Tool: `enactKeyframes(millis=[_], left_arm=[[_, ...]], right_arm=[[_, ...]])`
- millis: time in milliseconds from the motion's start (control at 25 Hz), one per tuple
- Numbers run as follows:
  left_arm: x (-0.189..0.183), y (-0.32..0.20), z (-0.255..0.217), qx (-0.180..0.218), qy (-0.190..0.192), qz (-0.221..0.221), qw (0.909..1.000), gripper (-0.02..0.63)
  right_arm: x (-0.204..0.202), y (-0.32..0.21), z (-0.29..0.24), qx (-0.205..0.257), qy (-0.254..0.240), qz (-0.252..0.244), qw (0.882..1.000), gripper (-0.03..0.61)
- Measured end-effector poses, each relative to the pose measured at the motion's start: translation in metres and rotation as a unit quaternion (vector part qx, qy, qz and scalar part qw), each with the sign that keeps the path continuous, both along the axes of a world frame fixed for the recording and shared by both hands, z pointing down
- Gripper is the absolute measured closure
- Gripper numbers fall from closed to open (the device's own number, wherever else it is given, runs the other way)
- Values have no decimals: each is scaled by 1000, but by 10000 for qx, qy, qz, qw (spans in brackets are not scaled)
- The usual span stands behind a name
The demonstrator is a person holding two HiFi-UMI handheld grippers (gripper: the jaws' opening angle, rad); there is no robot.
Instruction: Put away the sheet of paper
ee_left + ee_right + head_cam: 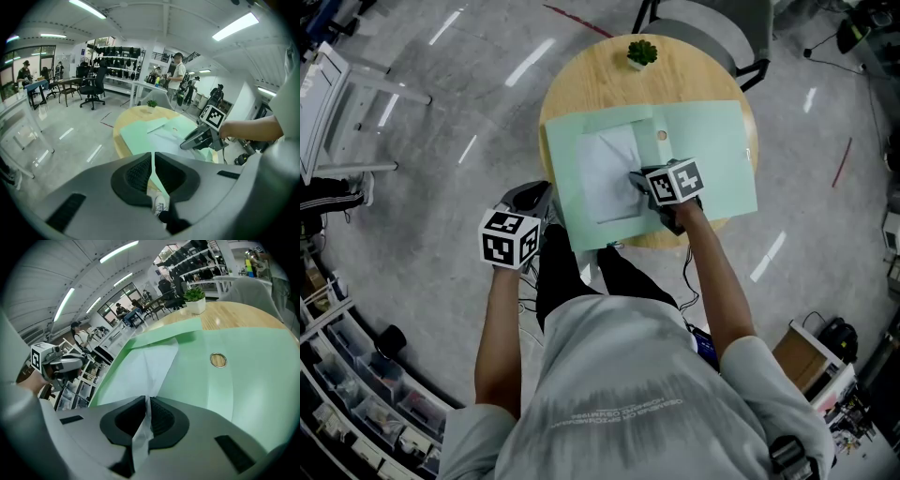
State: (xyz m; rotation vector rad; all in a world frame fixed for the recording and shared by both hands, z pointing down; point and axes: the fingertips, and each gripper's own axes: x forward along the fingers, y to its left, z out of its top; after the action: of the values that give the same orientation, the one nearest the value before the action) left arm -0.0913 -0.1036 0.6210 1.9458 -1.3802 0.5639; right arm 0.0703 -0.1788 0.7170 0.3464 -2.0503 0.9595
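Note:
An open light-green folder (712,150) lies on a round wooden table (591,75). A creased white sheet of paper (609,173) rests on its left half. My right gripper (635,178) reaches over the folder's middle and is shut on the sheet's right edge; in the right gripper view the white paper (145,366) runs up between the pads of the right gripper (147,401). My left gripper (546,202) is at the folder's left edge, shut on it; a green sliver of the folder (136,136) shows between the pads of the left gripper (153,157).
A small potted plant (641,52) stands at the table's far edge. The folder's right half has a round hole (218,360). A grey chair (712,28) sits behind the table, a white rack (337,103) at left, storage bins (356,394) at lower left. People stand in the background.

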Motion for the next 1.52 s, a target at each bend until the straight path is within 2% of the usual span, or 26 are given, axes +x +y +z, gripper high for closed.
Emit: enactKeyframes(millis=[240, 480, 640, 1000, 1120, 1200, 1240, 1400, 1520], left_arm=[[3, 6, 1, -15, 14, -25, 10000, 577], [4, 11, 4, -19, 57, -25, 10000, 577], [8, 11, 0, 32, 102, 10, 9999, 577], [10, -1, -16, 251, 77, 171, 9995, 577], [13, -11, -27, 380, 48, 251, 9990, 577], [14, -23, -39, 517, 19, 315, 9982, 577], [14, -30, -46, 606, -10, 349, 9975, 577], [10, -62, -82, 1078, -277, 482, 9926, 577], [9, -84, -120, 1558, -622, 579, 9841, 577]], right_arm=[[-3, 1, 2, 99, 33, -23, 9999, 524], [4, -1, -5, 233, 6, -72, 9997, 414], [21, -7, -19, 419, -23, 82, 9991, 377], [72, -26, -59, 985, 30, 681, 9928, 395], [80, -38, -92, 1417, -108, 941, 9854, 455], [90, -49, -114, 1747, -115, 1192, 9773, 523], [95, -56, -126, 1921, -117, 1325, 9723, 535], [107, -73, -175, 2540, -284, 1712, 9515, 549], [113, -78, -216, 3060, -331, 1704, 9361, 549]])
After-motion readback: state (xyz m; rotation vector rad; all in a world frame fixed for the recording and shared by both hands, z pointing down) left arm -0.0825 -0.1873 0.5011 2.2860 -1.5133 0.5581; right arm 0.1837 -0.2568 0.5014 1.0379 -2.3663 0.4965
